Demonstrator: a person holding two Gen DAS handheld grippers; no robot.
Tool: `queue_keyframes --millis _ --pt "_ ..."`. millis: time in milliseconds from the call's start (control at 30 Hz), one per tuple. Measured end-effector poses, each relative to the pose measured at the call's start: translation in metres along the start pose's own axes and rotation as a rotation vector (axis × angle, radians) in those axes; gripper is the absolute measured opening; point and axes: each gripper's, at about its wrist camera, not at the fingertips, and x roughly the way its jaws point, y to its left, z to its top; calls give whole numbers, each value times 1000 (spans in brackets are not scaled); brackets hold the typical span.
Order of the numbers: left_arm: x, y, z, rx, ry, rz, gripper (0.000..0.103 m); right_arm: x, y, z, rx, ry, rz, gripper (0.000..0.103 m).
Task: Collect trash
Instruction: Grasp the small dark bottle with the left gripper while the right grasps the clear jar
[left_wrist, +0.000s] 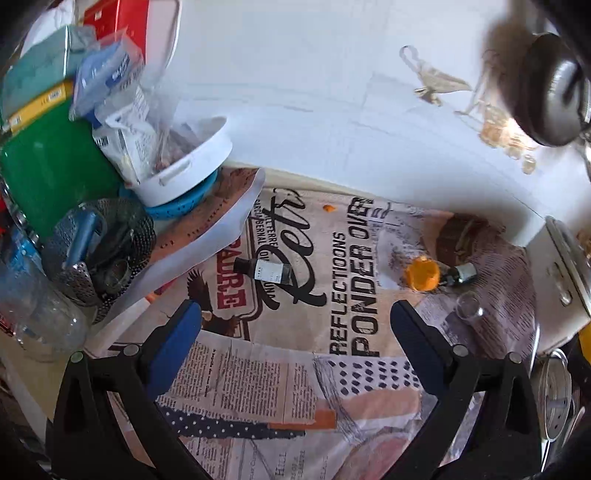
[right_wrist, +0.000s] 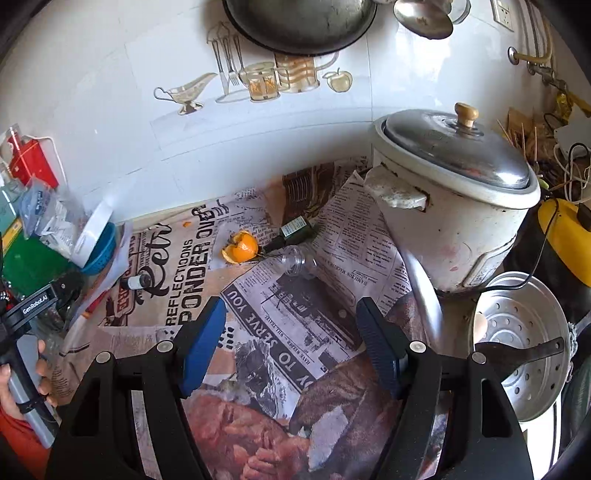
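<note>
On the newspaper-covered counter (left_wrist: 280, 384) lie an orange peel (left_wrist: 422, 274), a small dark bottle with a white label (left_wrist: 264, 270), a dark green bottle (left_wrist: 460, 275) and a clear plastic cup (left_wrist: 469, 307) on its side. My left gripper (left_wrist: 295, 317) is open and empty, just short of the labelled bottle. In the right wrist view the peel (right_wrist: 241, 248), green bottle (right_wrist: 293, 230), clear cup (right_wrist: 297, 260) and labelled bottle (right_wrist: 136, 282) lie ahead. My right gripper (right_wrist: 291, 317) is open and empty, a little short of the cup.
A white rice cooker (right_wrist: 454, 210) and a steamer tray (right_wrist: 524, 343) stand at the right. At the left are a white tub of packets (left_wrist: 184, 162), a green box (left_wrist: 48, 166), a metal mesh basket (left_wrist: 99, 251) and a clear plastic bottle (left_wrist: 40, 310). The tiled wall (left_wrist: 314, 92) is behind.
</note>
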Motion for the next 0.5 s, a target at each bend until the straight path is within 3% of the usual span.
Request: queue_keyframes --millis 133,267,500 --pt "74 19 13 -94 101 45 102 37 -3 4 59 53 -33 70" --pt "134 27 18 -169 187 70 95 70 -7 5 96 115 -63 70" --pt "187 34 25 -255 229 101 80 112 -4 11 92 163 -92 70"
